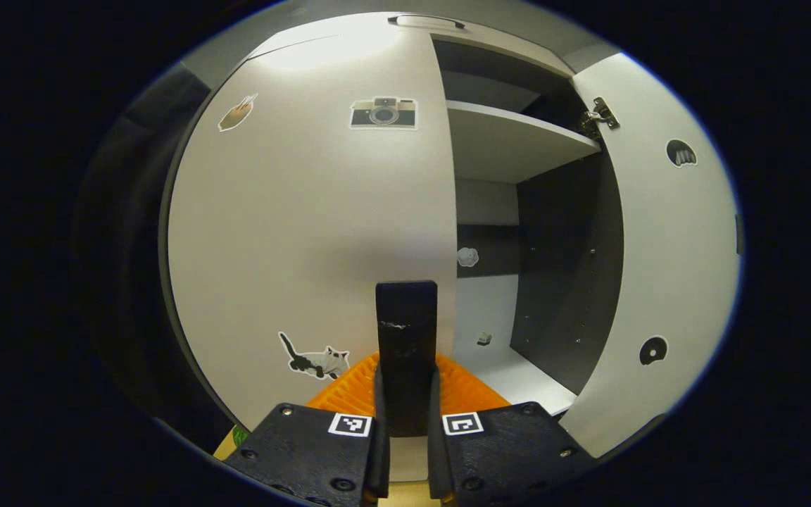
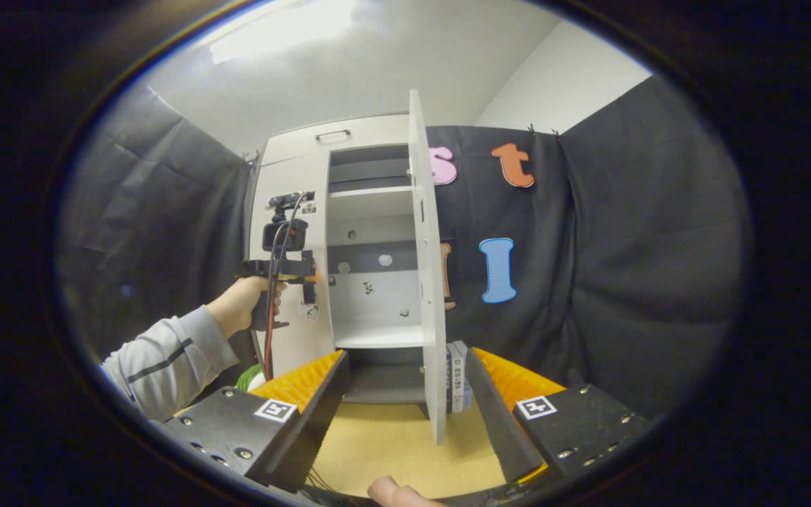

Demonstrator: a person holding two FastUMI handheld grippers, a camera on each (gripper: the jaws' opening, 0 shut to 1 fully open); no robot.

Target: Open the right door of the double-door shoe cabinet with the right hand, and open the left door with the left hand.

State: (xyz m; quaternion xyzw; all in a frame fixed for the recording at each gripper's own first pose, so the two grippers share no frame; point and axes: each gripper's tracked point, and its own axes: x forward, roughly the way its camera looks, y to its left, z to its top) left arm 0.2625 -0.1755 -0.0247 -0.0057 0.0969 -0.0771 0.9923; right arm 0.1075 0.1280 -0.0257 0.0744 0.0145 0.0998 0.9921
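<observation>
Black cloth walls the booth behind a white double-door shoe cabinet [image 2: 349,246] standing on a tan floor [image 2: 391,443]. From my right claw view, the right door [image 2: 425,282] stands swung wide, edge-on to me, baring a white shelf [image 2: 370,201] and the dark interior. My right claw [image 2: 405,394] hangs released, its fingers [image 2: 307,394] spread well apart, short of the cabinet and touching nothing. Farther off, my left hand [image 2: 243,303], in a grey sleeve [image 2: 166,359], holds the other tool up against the left door [image 2: 293,211].

From my left claw view, that left door [image 1: 307,232] fills the foreground, shut, bearing a camera sticker [image 1: 383,113] and a cat sticker [image 1: 317,360]. My left claw [image 1: 406,352] is clenched, fingers pressed together just at the door's inner edge; whether they pinch the edge, I cannot tell. Beyond it the open right door [image 1: 666,253] shows its hinge [image 1: 601,113].
</observation>
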